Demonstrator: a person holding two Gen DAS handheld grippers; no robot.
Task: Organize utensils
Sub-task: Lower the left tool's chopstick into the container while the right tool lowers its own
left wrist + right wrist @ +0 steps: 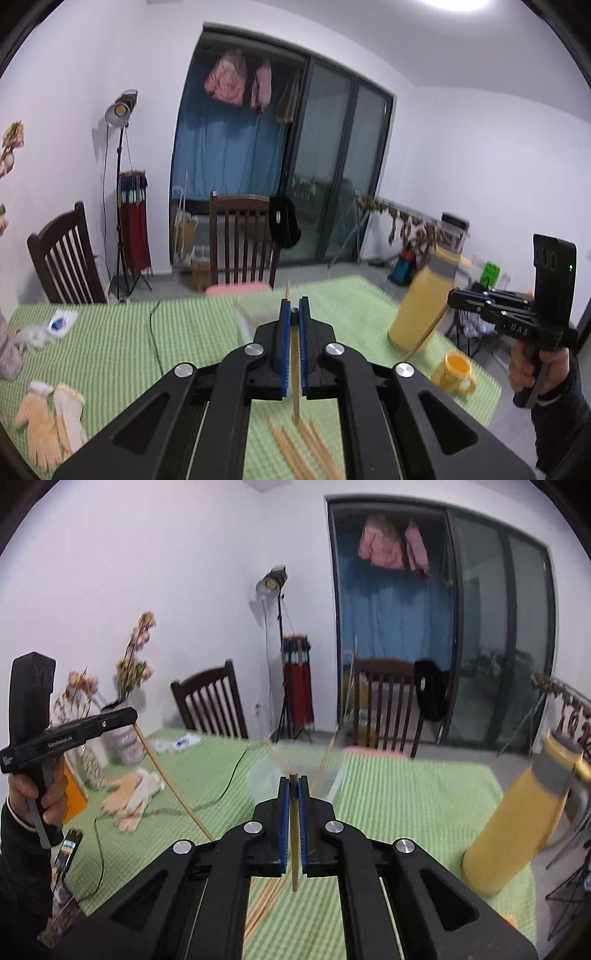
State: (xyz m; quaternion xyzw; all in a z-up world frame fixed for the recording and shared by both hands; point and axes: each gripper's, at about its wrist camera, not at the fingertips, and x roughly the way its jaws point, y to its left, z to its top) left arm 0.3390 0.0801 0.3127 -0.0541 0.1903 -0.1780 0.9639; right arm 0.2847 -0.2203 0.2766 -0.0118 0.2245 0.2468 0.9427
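Table [110, 332] bears the pile [303, 450] of chopsticks. Left gripper [294, 314] is clamped on one chopstick [295, 369]; right gripper [294, 786] pinches another [294, 849]. They look light, stiff, smooth; I would grip mid-shaft, since end holds could pivot.

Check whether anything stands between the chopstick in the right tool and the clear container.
Nothing visible does: the container sits straight ahead of the chopstick, only tablecloth between; the yellow bottle stands well off to the right.
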